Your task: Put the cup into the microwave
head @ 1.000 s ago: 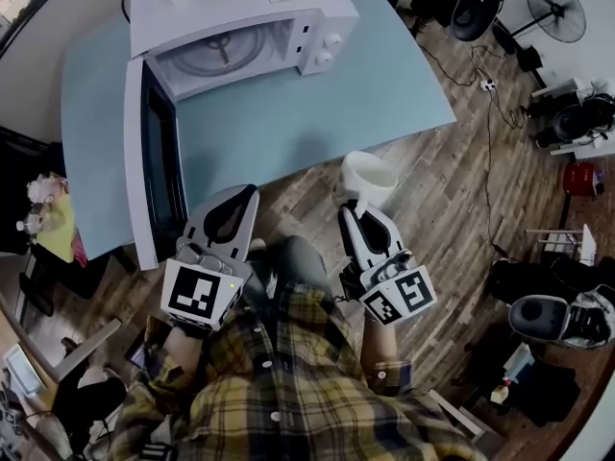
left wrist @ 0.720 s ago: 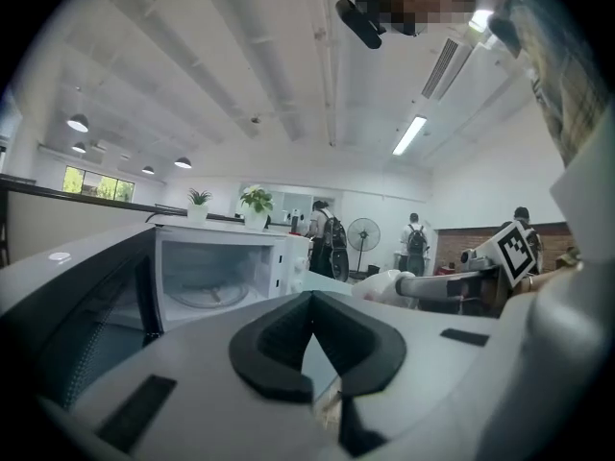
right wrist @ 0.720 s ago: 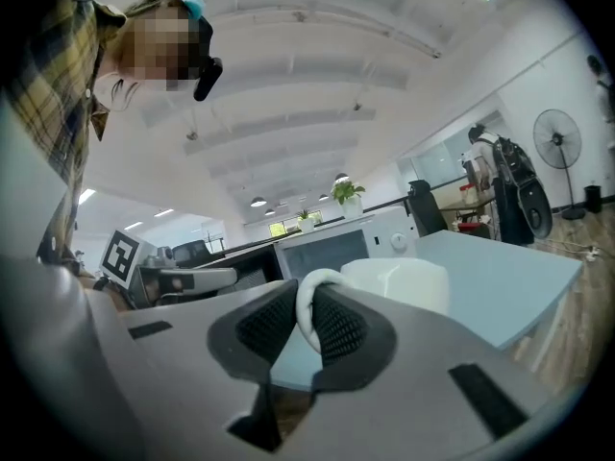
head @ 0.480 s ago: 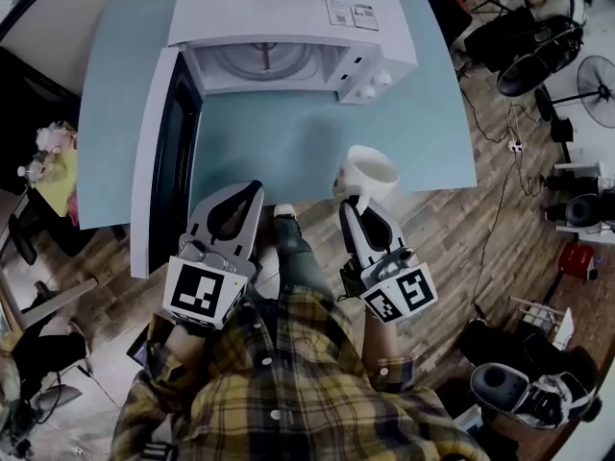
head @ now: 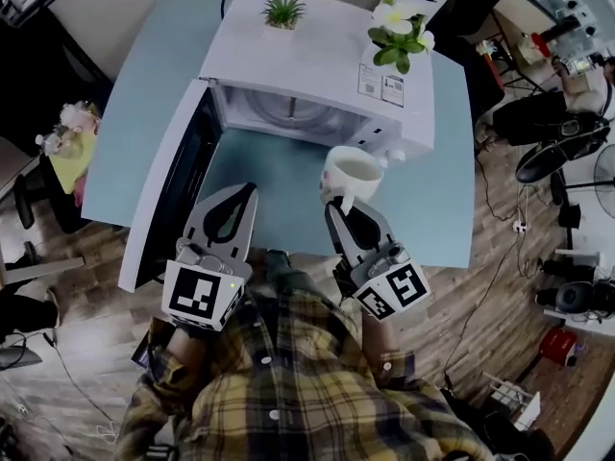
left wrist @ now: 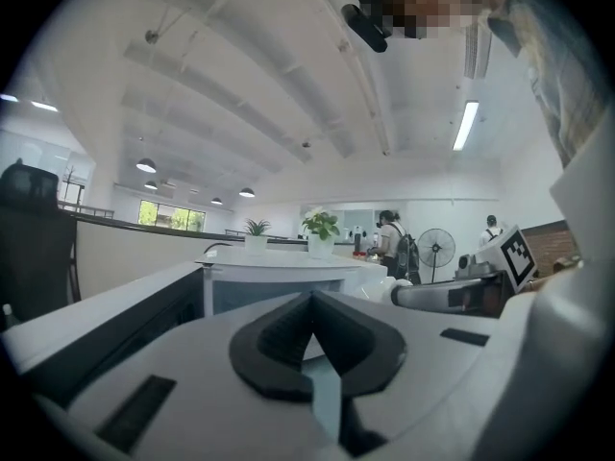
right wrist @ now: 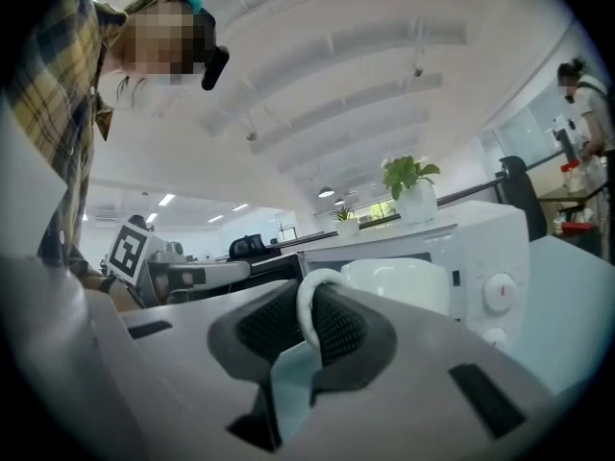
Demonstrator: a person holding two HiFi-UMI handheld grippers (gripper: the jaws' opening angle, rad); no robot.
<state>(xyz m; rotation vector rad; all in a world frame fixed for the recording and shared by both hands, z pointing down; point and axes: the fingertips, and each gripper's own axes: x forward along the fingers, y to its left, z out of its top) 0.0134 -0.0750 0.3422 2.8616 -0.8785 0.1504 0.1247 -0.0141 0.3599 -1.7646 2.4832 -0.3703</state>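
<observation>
Between pinching jaws of right gripper [head: 337, 206], cup [head: 352, 173] handle, partly hidden; left gripper [head: 250, 190] jaws together.

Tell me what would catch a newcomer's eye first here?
A white cup stands out, pinched by its handle in the right gripper, just in front of the white microwave. Its door hangs wide open to the left, and two small potted plants sit on top.

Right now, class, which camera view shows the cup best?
The head view: the whole cup appears from above, rim included. The right gripper view shows only its handle and side; the left gripper view, at most a sliver.
</observation>
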